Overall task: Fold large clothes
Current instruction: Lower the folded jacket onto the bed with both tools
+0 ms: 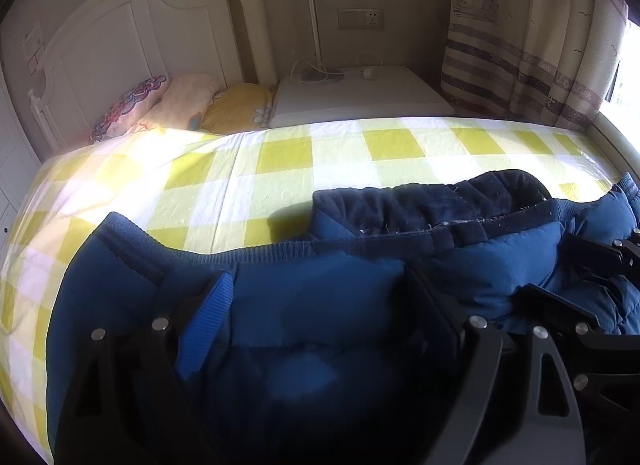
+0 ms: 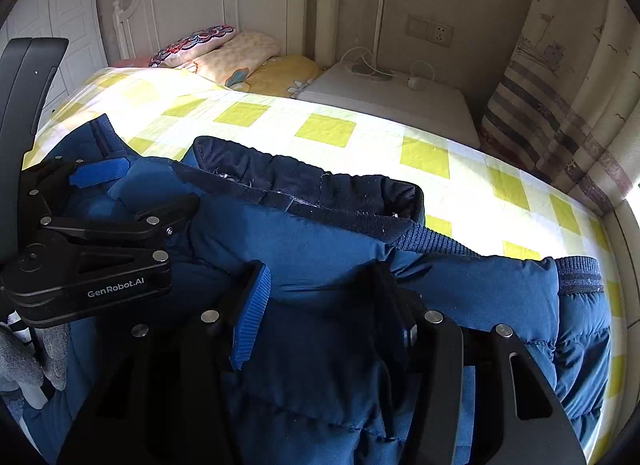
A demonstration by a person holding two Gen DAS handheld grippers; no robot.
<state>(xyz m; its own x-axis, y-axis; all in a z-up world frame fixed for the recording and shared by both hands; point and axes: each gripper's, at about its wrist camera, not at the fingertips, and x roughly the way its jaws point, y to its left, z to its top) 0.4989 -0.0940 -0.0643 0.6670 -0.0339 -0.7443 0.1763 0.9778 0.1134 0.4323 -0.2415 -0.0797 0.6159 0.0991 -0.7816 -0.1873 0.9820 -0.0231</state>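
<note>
Puffy blue jacket [image 1: 320,305] lies lengthwise along the bed's [image 1: 280,153] near edge, directly under both claws, left claw [image 1: 320,325] and right claw [image 2: 324,305], jaws apart, nothing clamped.

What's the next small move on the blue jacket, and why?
Probably lift both grippers clear and re-grip an outer edge for the next fold. The left gripper and right gripper both stand open over the puffy blue jacket, pinching nothing that I can see. It lies bunched on the checked sheet, dark collar lining up, ribbed cuff out to the right.
</note>
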